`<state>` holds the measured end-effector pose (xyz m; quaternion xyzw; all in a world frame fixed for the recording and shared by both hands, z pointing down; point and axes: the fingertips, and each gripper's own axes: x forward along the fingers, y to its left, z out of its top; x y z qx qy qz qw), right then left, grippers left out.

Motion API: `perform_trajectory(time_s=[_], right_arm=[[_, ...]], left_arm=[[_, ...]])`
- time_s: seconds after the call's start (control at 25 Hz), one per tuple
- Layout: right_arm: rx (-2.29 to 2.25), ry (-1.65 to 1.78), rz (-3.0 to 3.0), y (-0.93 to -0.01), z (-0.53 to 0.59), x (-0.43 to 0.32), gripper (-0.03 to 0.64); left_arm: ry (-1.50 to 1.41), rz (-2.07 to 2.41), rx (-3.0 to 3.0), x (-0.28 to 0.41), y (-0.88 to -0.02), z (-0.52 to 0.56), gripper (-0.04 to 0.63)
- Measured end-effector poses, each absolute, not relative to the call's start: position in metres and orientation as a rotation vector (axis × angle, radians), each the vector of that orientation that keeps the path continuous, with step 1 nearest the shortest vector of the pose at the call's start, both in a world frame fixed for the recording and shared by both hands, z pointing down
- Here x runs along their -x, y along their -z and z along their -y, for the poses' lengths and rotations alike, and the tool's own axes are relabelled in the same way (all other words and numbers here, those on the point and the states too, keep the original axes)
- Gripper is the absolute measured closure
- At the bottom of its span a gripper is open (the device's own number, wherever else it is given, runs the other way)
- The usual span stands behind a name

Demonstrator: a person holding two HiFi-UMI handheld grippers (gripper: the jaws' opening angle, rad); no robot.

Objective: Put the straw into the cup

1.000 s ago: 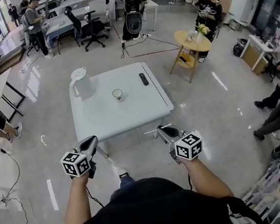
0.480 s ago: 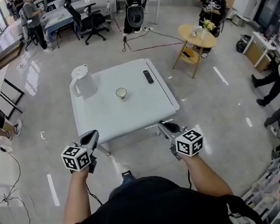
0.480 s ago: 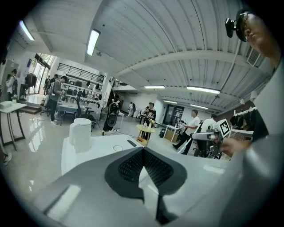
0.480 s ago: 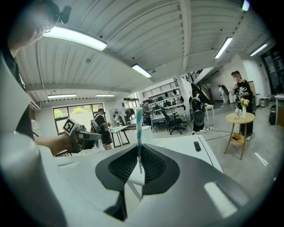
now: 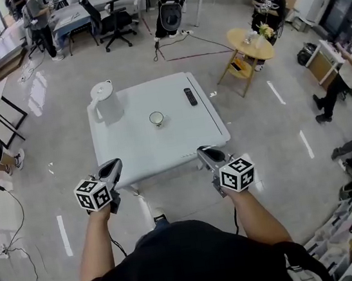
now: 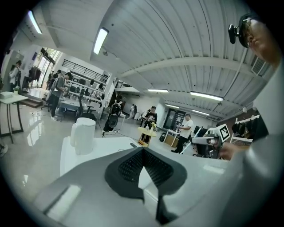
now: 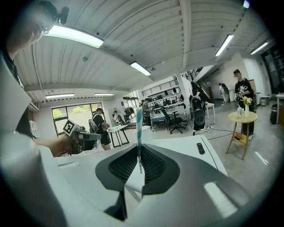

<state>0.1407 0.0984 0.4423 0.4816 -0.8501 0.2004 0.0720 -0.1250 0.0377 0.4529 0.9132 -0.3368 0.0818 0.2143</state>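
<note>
right gripper (image 5: pixel 204 153) is clamped on the striped straw (image 7: pixel 139 128), left gripper (image 5: pixel 112 166) pinched closed on nothing, both at the near edge of the table (image 5: pixel 186 143), cup (image 5: pixel 156 118) sits mid-table.

cup (image 5: pixel 156 118) on table (image 5: pixel 138 149) centre | jug (image 5: pixel 105 104) to its left | remote (image 5: pixel 190 96) to its right

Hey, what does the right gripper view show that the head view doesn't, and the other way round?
Only the right gripper view: the striped straw, clamped upright in the right gripper, and the ceiling lights; I can't make out the straw from the head view.
Only the head view: the cup and the white kettle, standing apart on the table.
Both: the white table, the remote, the left gripper and the round yellow side table.
</note>
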Motion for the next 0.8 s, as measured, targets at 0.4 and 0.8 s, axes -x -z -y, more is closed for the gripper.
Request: perform_trajectory(time_s=[0.4, 0.8], right_arm=[[-1.442, -0.618, 2.531, -0.451, -0.061, -0.135, 0.565], [-1.449, -0.641, 2.519, -0.459, -0.025, -0.126, 0.565]], left_arm=[[-0.188, 0.930, -2.499, 0.136, -0.461, 0.005, 0.594], [-0.217, 0.933, -2.463, 0.145, -0.474, 0.038, 0.594]])
